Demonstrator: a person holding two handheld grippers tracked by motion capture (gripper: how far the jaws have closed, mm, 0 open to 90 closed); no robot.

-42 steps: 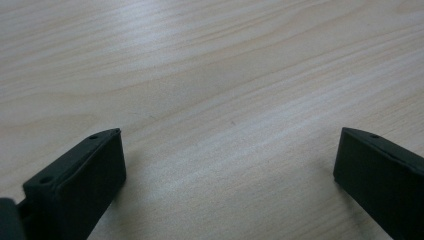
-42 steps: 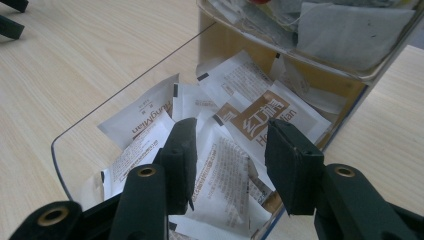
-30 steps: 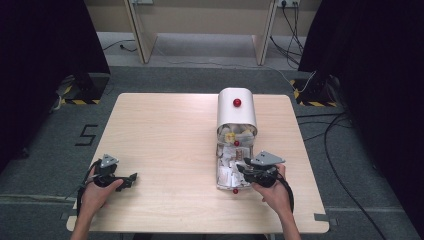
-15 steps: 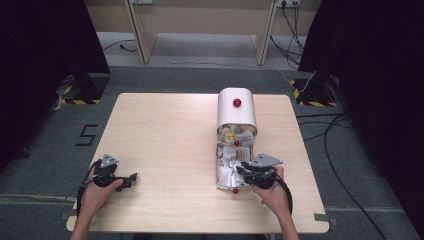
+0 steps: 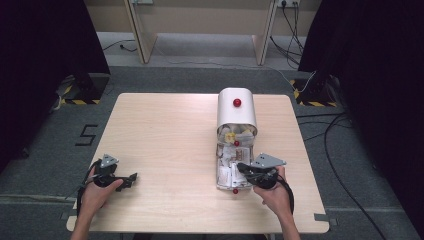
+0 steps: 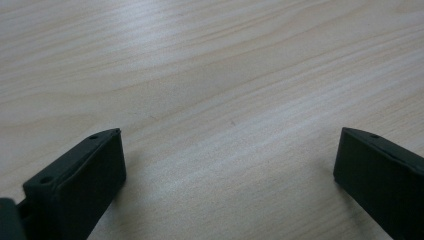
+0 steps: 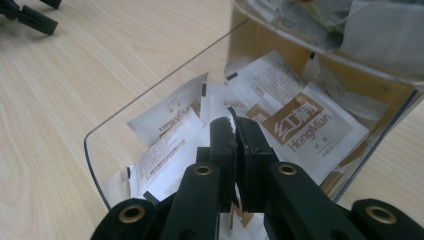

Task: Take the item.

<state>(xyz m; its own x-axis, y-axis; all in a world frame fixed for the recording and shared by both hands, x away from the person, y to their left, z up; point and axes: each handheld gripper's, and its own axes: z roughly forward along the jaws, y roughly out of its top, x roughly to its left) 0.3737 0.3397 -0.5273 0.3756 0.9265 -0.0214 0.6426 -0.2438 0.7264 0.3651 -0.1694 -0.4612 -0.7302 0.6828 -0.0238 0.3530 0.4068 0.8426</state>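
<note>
While your right gripper [image 7: 234, 131] reaches into the clear tray [image 7: 150, 85], its jaws have just been closing and now stand pressed together on the edge of a white sachet [image 7: 231, 116], a thin sliver of which shows between the tips. That sachet lies among a heap of sachets [image 7: 295, 120], white packets with brown printing, spread over the floor of the tray. The tray itself is the see-through front part of a dispenser: from the high view it sits toward the right edge of the worktop [image 5: 165, 135], about midway between the near and far edges, with a small red knob [image 5: 235, 191] at its near end. Just behind the tray stands the dispenser's rounded white hood [image 5: 236, 107], carrying another red knob on top, and more packets crowd its open mouth. Your right hand [image 5: 275, 192] comes in over the near edge, near the right corner, holding the gripper with its grey plate uppermost.

Well apart from all this, your left gripper [image 6: 227, 150] rests low over bare wood close to the near left corner of the worktop. Its jaws stand wide apart with nothing between them. Your left hand [image 5: 95, 192] grasps it from the near edge.
</note>
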